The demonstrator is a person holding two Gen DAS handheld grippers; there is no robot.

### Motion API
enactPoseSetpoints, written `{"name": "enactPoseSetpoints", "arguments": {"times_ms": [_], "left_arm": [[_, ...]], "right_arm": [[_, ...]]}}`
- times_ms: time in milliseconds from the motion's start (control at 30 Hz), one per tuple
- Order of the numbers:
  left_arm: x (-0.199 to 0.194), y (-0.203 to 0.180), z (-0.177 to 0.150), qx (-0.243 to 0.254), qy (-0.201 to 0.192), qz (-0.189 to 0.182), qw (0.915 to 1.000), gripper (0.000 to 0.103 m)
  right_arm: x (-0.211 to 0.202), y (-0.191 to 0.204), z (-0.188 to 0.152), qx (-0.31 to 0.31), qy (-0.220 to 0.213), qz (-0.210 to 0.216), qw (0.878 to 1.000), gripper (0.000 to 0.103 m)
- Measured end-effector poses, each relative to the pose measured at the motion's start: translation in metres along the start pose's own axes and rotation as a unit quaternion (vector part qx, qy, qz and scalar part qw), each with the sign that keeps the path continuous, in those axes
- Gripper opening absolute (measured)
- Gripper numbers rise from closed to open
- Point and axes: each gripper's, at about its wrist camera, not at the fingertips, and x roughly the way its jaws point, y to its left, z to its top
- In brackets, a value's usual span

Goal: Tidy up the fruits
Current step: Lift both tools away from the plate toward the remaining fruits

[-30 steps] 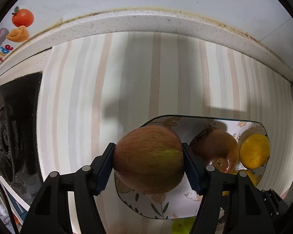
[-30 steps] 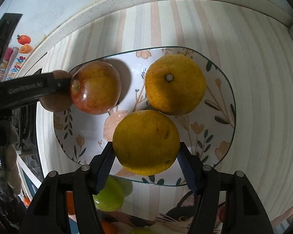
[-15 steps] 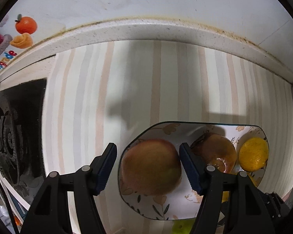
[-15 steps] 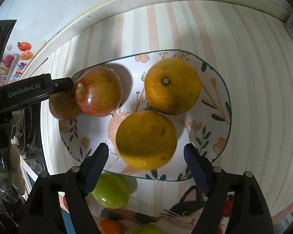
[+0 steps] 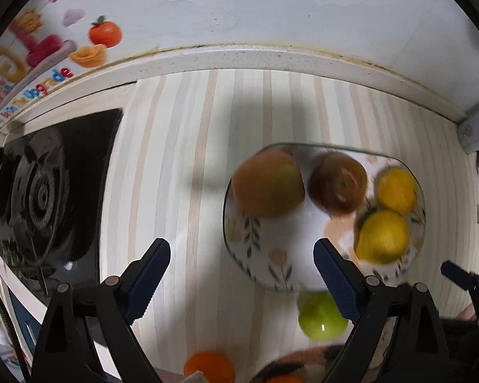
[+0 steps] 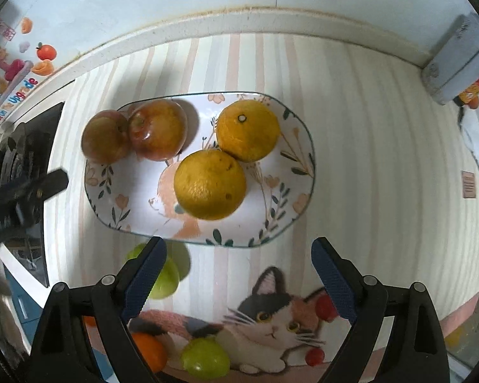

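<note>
Left wrist view is blurred. Plate (image 6: 298, 172) on bench (image 6: 367, 159) carries two apples (image 6: 158, 129) at 10 o'clock, two oranges (image 6: 209, 185) central. Both hand-held grippers (image 5: 241, 274) (image 6: 238, 273) spread apart, empty.

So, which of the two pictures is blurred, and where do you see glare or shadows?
Left wrist view: motion blur smears the plate and the apples; a soft shadow lies on the striped mat. Right wrist view: sharp; glare spots shine on the red apple, and it casts a shadow on the plate.
</note>
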Motion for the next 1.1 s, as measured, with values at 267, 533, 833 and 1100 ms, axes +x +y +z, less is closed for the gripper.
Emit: {"name": "enactPoseSetpoints", "arguments": {"times_ms": [267,533,833,1100], "left_arm": [[-0.036,-0.003,-0.048,0.005,-0.047,-0.001,0.9989,0.092],[-0.079,0.002,-0.086,0.006,-0.089,-0.006,0.9960,0.092],[-0.123,0.003,-0.121,0.011,-0.131,-0.017,0.9912,0.092],[-0.144,0.004,-0.144,0.004,-0.151,-0.027,0.9881,0.092]], "right_arm": [[-0.046,0.001,-0.035,-0.001,-0.045,-0.005,0.999,0.094],[-0.090,0.005,-0.070,-0.001,-0.084,-0.003,0.996,0.094],[-0.136,0.011,-0.110,-0.004,-0.122,0.001,0.992,0.094],[-0.164,0.015,-0.131,-0.003,-0.144,0.018,0.989,0.094]]}}
